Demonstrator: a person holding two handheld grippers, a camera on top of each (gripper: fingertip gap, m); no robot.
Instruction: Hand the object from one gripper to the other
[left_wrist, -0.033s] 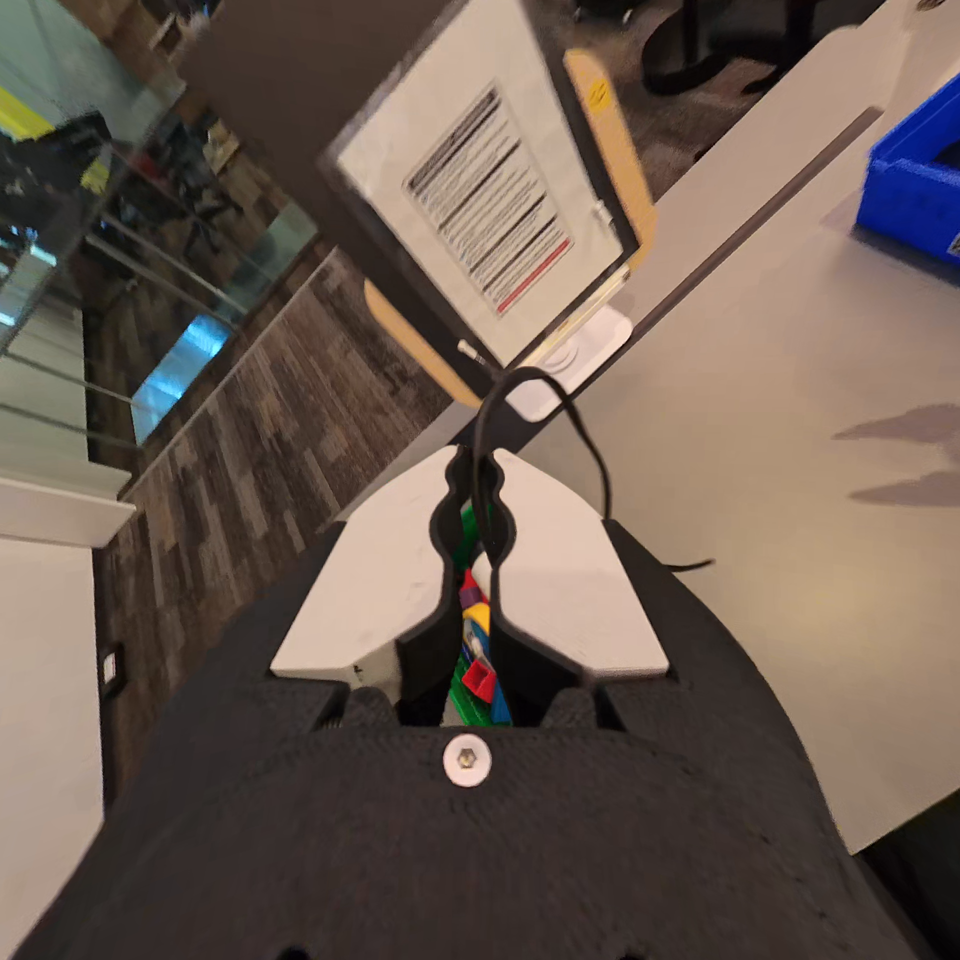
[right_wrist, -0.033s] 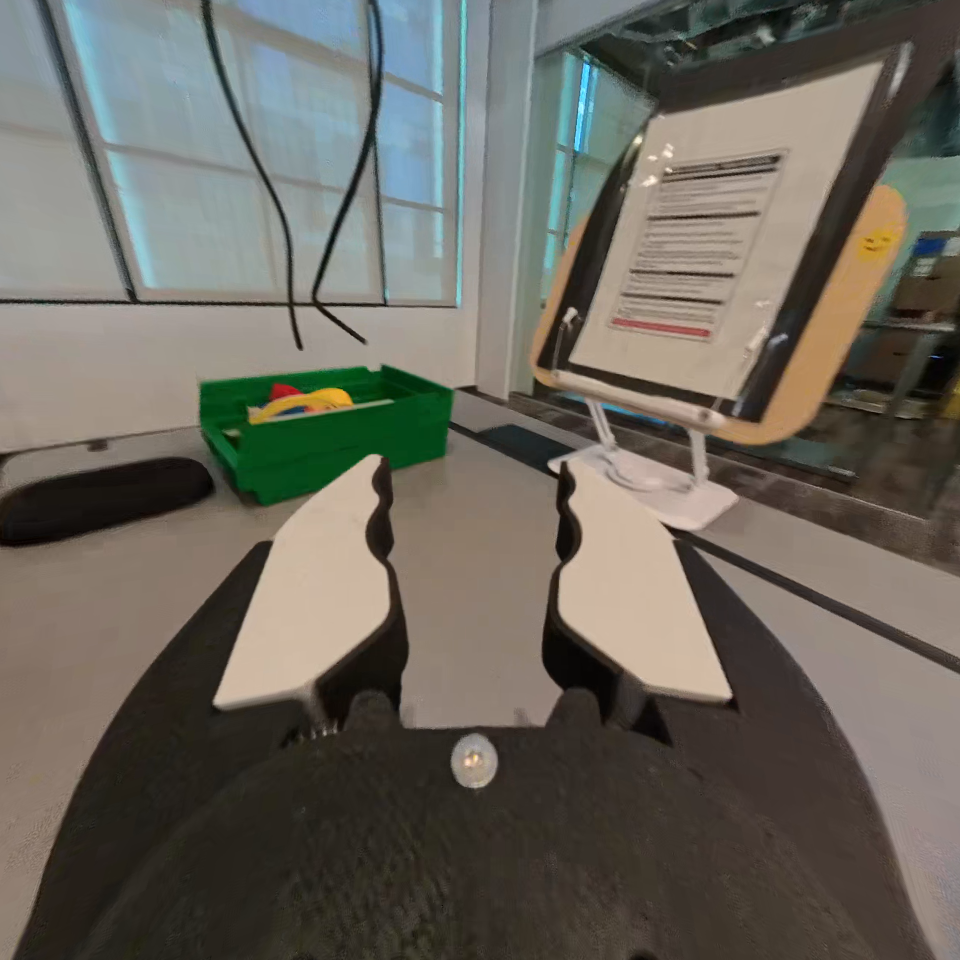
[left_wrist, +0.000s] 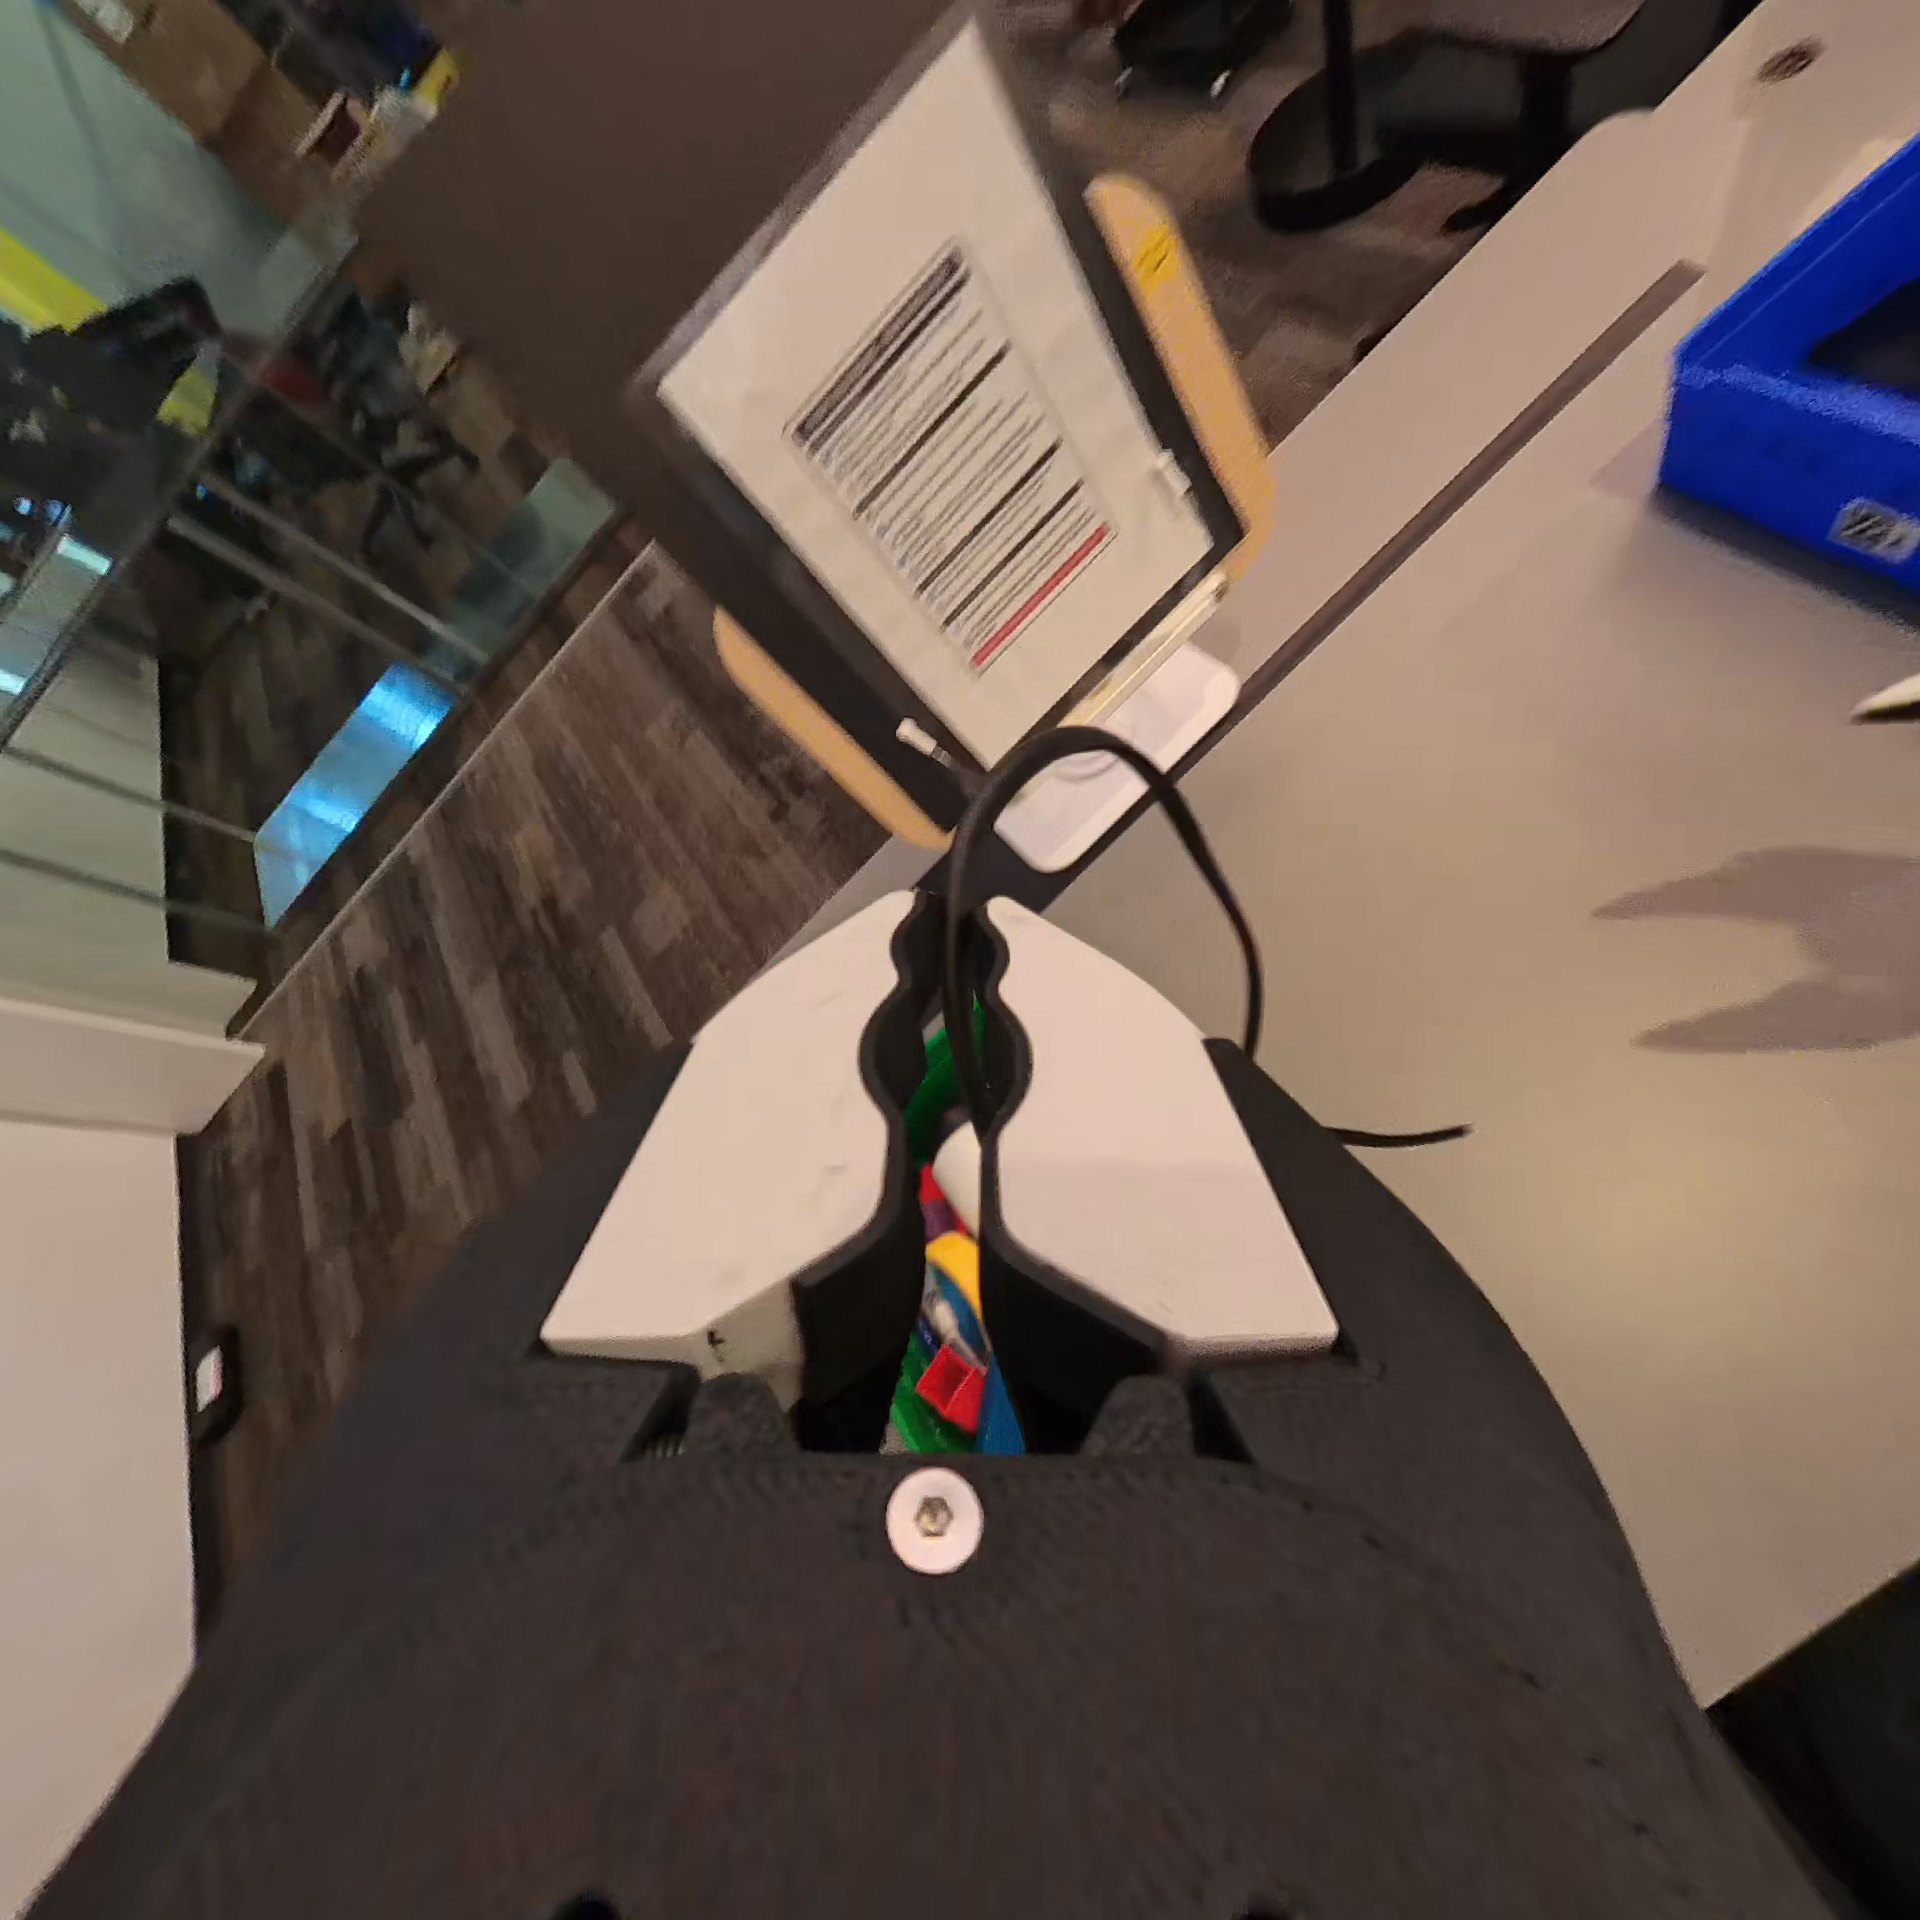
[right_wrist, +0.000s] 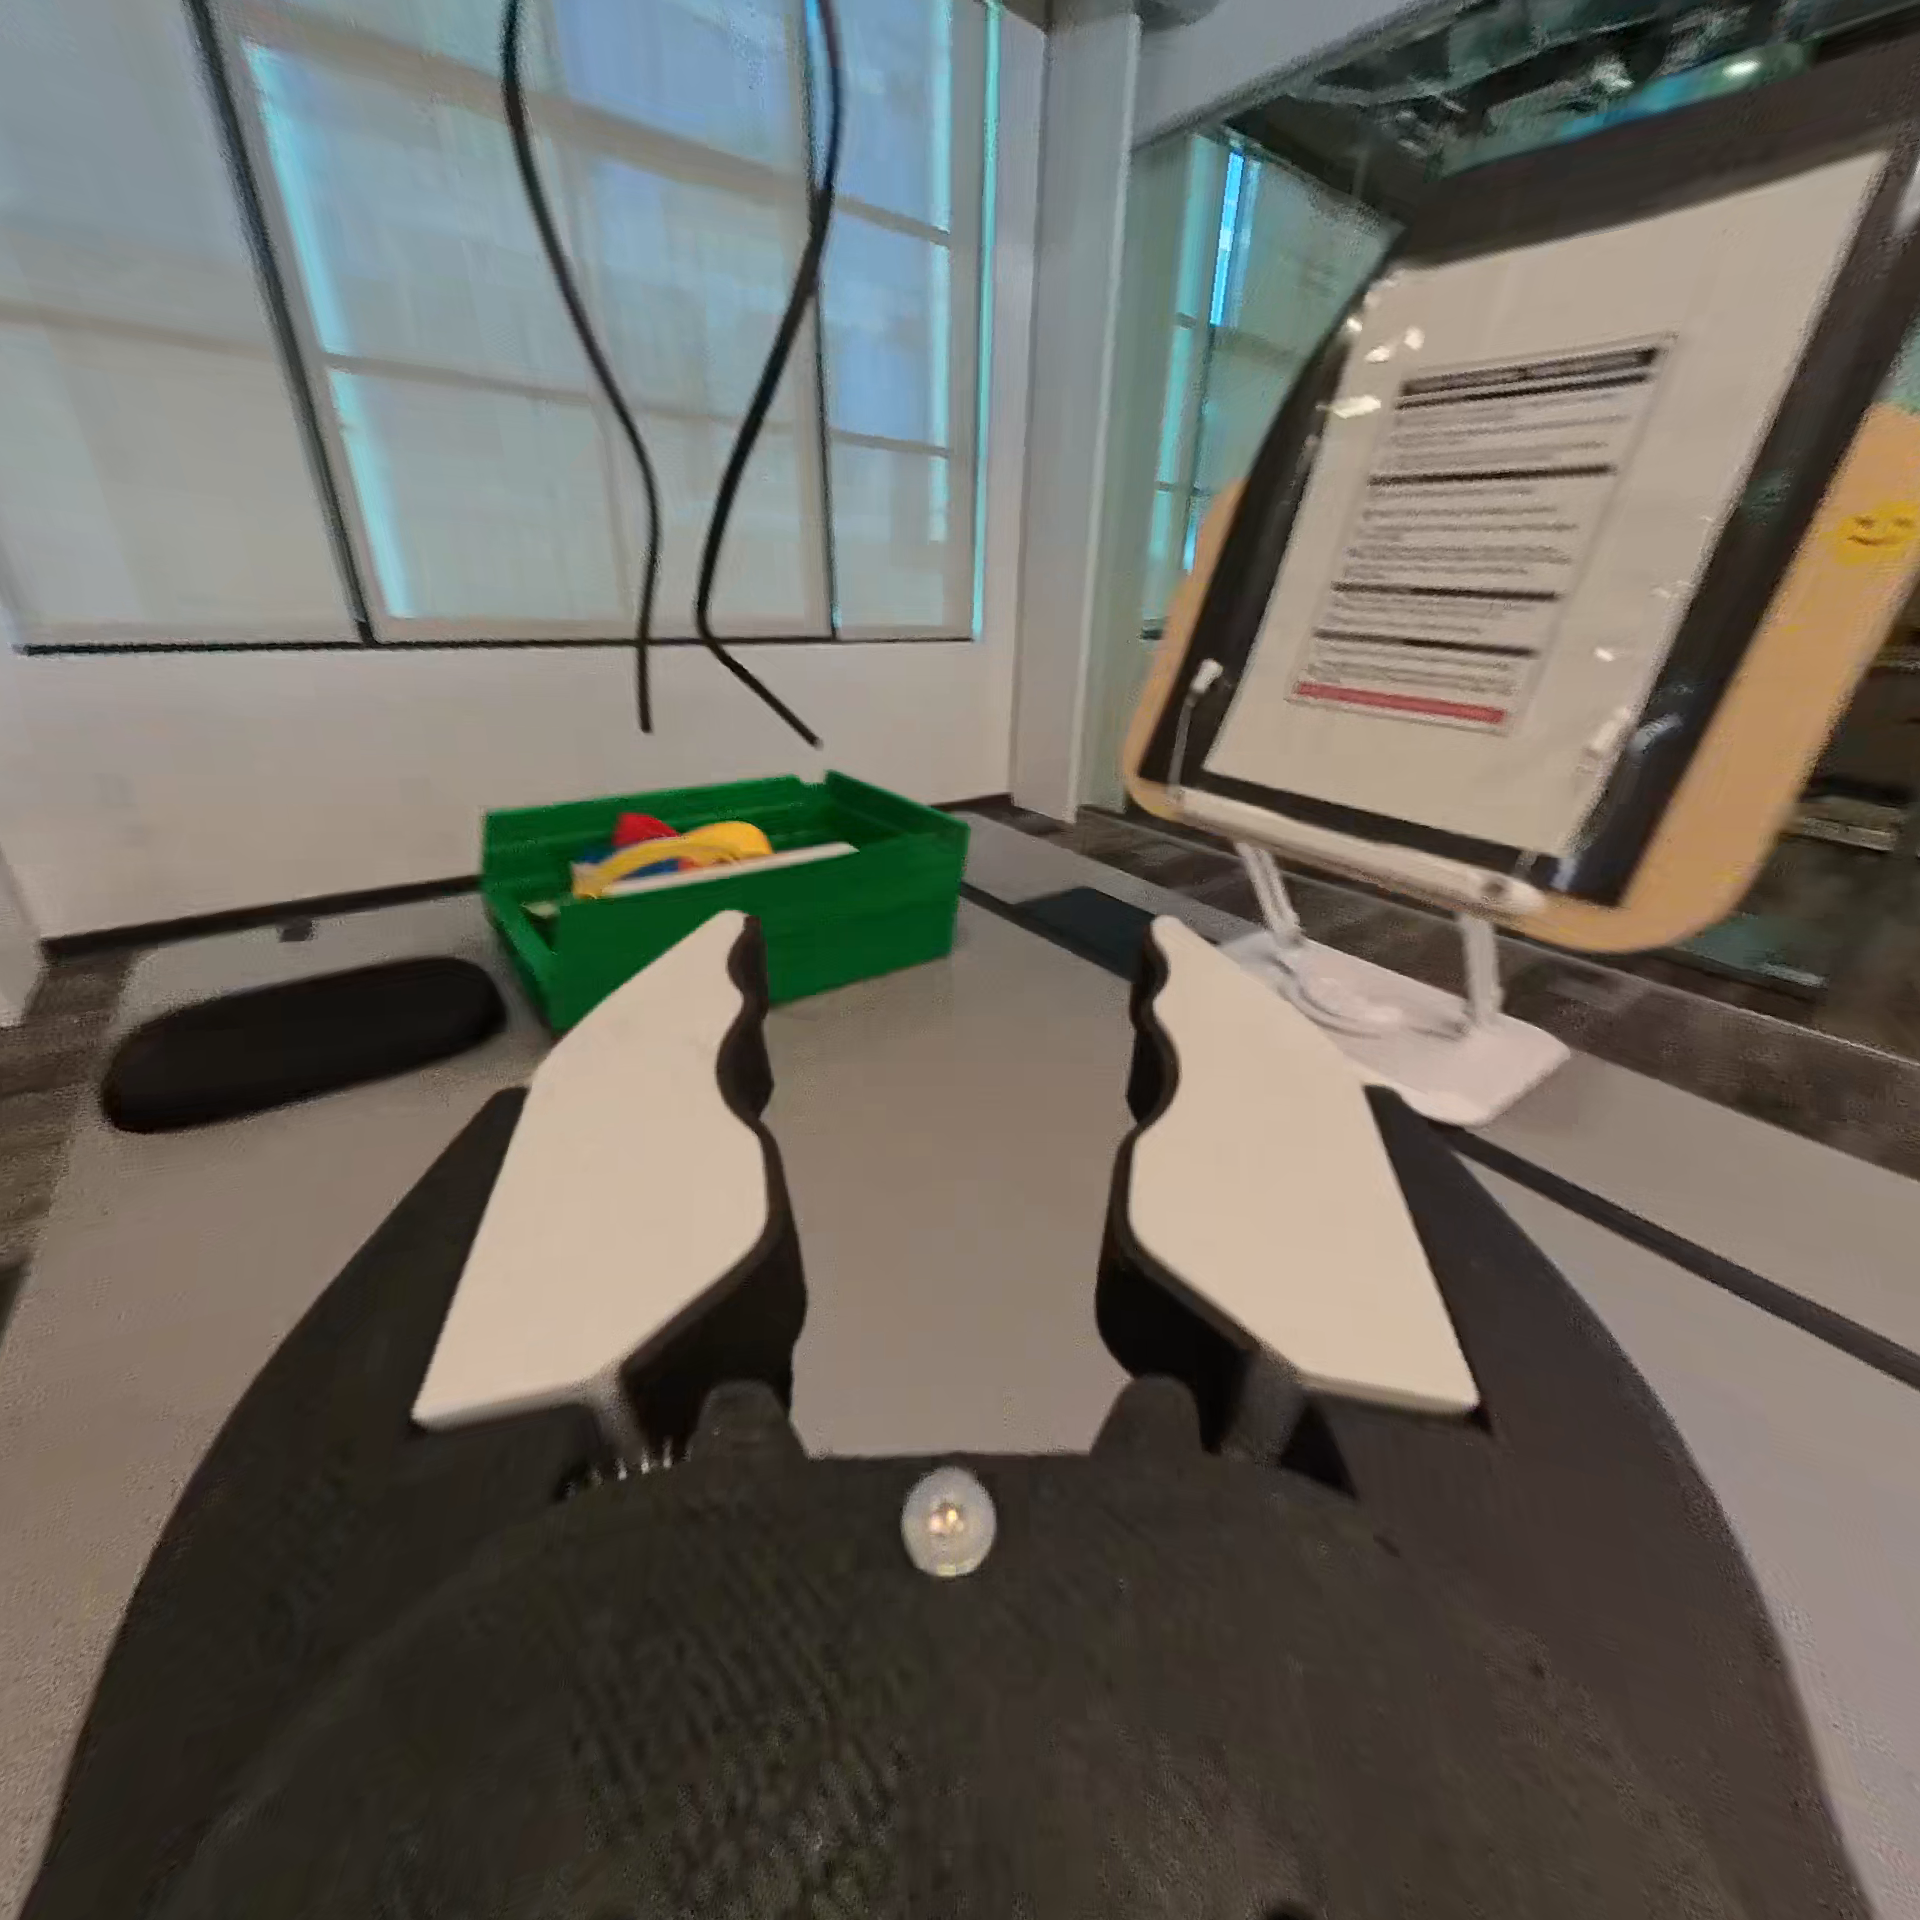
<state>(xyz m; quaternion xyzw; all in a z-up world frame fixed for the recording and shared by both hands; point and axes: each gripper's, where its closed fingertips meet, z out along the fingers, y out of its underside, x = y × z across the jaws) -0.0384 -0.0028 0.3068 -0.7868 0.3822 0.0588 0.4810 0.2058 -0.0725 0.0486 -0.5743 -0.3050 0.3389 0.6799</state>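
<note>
Cord (left_wrist: 1216, 894) looped forward, pinched in left hand-held gripper (left_wrist: 951, 920), right hand-held gripper (right_wrist: 948, 971) wide apart, empty

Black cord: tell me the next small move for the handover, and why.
Probably raise the right tool up and slightly left toward the two hanging ends of the black cord, so its open jaws bracket one strand. The left tool is shut on the cord's loop, while the right tool is empty and sits low over the grey table, below the dangling ends.
</note>
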